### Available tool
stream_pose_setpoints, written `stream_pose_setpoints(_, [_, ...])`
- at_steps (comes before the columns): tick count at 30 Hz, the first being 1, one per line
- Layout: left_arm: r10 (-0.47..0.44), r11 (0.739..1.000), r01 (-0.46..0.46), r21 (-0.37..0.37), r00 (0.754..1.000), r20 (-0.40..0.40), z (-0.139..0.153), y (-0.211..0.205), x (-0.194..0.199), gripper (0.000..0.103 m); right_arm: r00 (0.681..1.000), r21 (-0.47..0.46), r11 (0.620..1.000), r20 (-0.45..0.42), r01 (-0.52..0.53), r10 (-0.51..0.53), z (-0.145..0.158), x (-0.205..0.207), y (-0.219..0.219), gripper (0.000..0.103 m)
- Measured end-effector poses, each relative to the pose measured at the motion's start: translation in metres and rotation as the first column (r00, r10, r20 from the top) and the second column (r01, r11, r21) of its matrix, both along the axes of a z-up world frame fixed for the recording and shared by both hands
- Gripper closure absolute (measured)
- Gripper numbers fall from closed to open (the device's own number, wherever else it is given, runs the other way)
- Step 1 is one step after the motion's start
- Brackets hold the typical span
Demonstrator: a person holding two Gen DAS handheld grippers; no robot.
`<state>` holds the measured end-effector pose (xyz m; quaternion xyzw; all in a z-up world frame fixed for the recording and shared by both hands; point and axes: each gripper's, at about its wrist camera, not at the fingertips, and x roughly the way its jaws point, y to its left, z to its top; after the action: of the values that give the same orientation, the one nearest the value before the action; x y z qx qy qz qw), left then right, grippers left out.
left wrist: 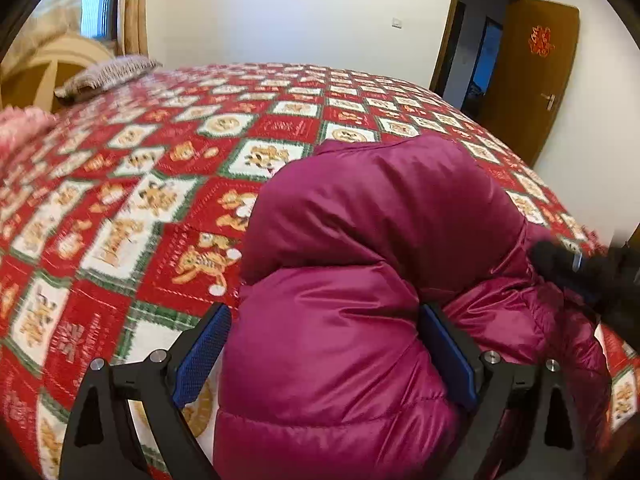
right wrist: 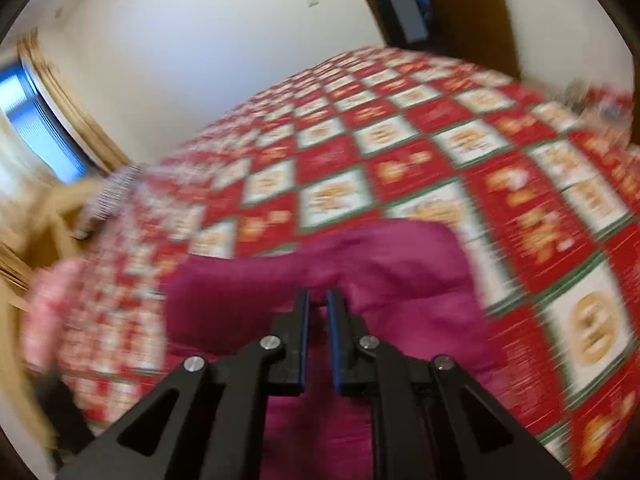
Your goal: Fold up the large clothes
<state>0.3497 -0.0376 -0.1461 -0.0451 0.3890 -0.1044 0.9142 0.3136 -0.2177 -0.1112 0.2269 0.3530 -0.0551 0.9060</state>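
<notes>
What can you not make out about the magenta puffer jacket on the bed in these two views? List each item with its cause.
- Jacket zip, sleeves: left wrist view, folded under.
- Near hem: cut off by the bottom edge.
- Whether the right tongs pinch fabric: right wrist view, motion blur.
- Bedspread motifs: blurred.

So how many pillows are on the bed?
1 for sure: a striped grey pillow at the far left corner of the bed, by the headboard. The pink fluffy thing nearer might be another; too blurry.
</notes>
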Motion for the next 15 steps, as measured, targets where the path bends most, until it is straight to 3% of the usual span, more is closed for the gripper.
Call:
stream_pose_setpoints(4, [-0.009, 1.0, 0.009, -0.023, 1.0, -0.012, -0.001, -0.002, 0.001, 0.008, 1.0, -0.062, 0.998, 0.008, -0.014, 0.015, -0.016, -0.001, -0.025, 0.091])
stream_pose_setpoints(7, [-0.023, 0.998, 0.022, -0.064, 1.0, -0.02, 0.0, 0.001, 0.002, 0.008, 0.996, -0.214, 0.973, 0.003, -0.085, 0.087, -0.027, 0.005, -0.014, 0.091])
stream_pose_setpoints(11, [-0.02, 0.995, 0.018, -0.101, 1.0, -0.02, 0.012, 0.007, 0.002, 0.008, 0.995, -0.243, 0.965, -0.042, -0.1, 0.092, -0.036, 0.011, -0.013, 0.092])
stream_pose_setpoints(13, [-0.014, 0.996, 0.015, -0.092, 1.0, 0.021, 0.028, 0.007, 0.005, 0.008, 0.994, -0.275, 0.956, -0.059, -0.102, 0.089, -0.038, 0.013, -0.009, 0.092])
stream_pose_setpoints(15, [0.001, 0.999, 0.001, -0.036, 0.998, 0.065, 0.044, -0.001, 0.015, 0.008, 0.994, -0.281, 0.954, -0.065, -0.104, 0.089, -0.039, 0.012, -0.008, 0.092])
